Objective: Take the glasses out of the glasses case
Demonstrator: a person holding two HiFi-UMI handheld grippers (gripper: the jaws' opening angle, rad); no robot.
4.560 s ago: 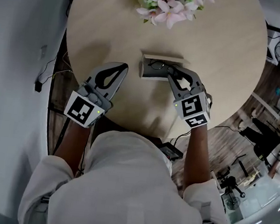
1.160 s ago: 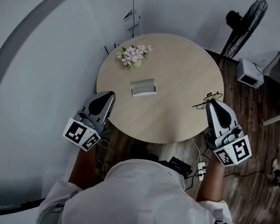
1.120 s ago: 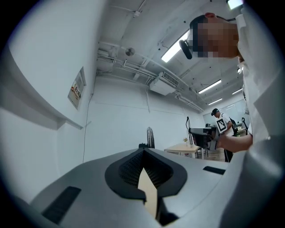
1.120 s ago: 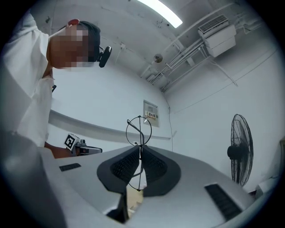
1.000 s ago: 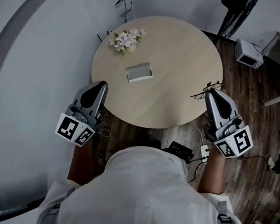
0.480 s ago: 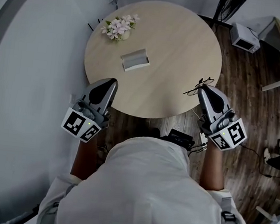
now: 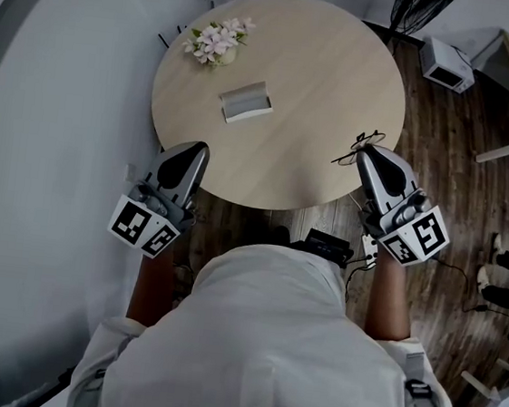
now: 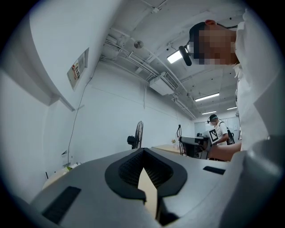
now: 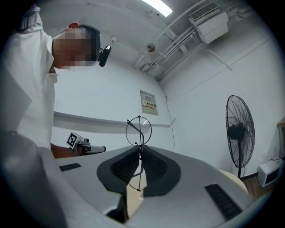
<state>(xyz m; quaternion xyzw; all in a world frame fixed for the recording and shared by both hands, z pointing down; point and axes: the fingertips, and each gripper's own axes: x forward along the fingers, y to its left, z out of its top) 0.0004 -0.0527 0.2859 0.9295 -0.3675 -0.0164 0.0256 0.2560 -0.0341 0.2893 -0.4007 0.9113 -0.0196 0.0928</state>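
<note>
Just off the table's [image 7: 322,87] near-right edge, the right gripper [image 7: 367,154] is clamping the glasses [image 9: 138,130] about the bridge. Its jaws are pressing on the thin dark wire, likely to spare the round, clear lenses, one of which is standing above the tips. By the near-left edge, the left gripper [image 7: 194,151] is hovering idle, jaws together on nothing. Farther in, the grey glasses case [image 7: 245,102] is lying open, apparently empty, with flowers [image 7: 217,39] beyond it.

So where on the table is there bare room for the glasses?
The right half of the table is bare, so is the near strip between the glasses case and the edge. Only the far left is taken, by flowers.
</note>
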